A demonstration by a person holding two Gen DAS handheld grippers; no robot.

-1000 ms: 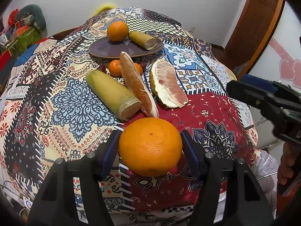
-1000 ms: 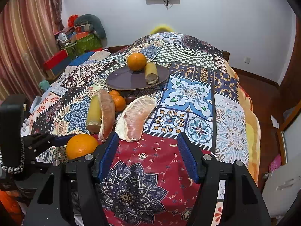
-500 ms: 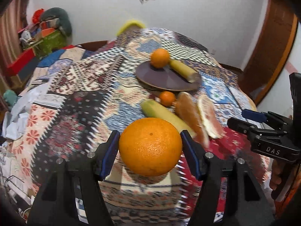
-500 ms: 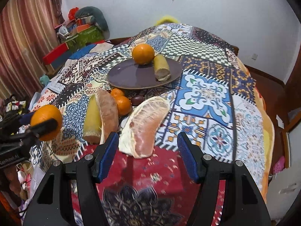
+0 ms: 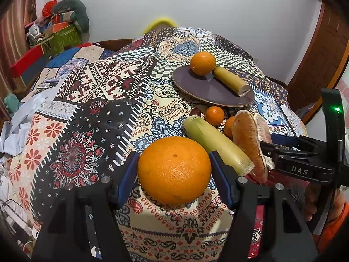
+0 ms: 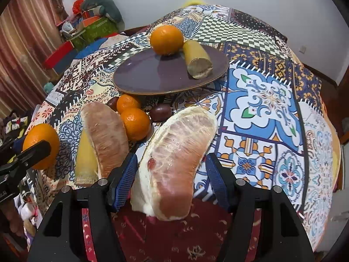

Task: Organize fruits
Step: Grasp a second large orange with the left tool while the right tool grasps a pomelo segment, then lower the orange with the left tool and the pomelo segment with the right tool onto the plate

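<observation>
Big round orange (image 5: 174,170), pebbly skin, pinched in left gripper (image 5: 173,174), held above the table's (image 5: 91,91) near edge. Right gripper (image 6: 170,178) level, jaws spread around pomelo wedge (image 6: 176,152), not clamped. Plate (image 6: 148,76) at far edge.

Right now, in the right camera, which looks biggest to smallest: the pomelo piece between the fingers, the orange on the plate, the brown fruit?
1. Pomelo piece, partly because it's nearest
2. Orange on the plate
3. Brown fruit
</observation>
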